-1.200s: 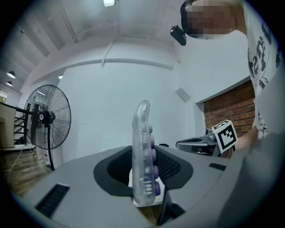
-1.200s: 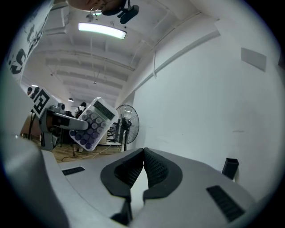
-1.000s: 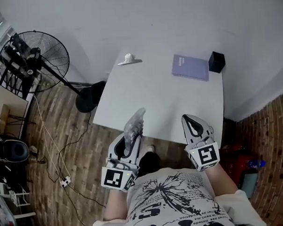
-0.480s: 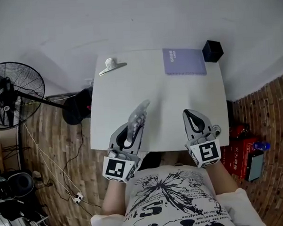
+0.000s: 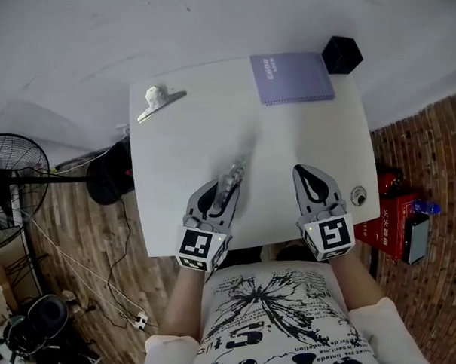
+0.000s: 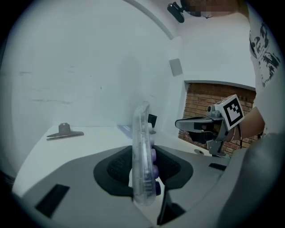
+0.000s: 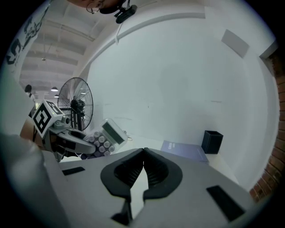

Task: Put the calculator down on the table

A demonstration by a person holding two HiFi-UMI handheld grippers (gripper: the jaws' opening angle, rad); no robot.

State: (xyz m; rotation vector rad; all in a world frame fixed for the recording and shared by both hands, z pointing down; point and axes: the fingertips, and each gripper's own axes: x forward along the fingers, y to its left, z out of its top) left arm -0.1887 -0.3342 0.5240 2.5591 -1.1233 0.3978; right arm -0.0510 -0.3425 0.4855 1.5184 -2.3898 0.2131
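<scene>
Clear plastic calculator (image 6: 142,147), rounded purple keys (image 6: 154,156)

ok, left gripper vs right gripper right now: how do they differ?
The left gripper is shut on the clear calculator, held on edge; the right gripper holds nothing. The left gripper's fingers stand apart around the calculator; the right gripper's fingers are closed together. Shared: both point away from the person, over the near edge of the white table.
</scene>
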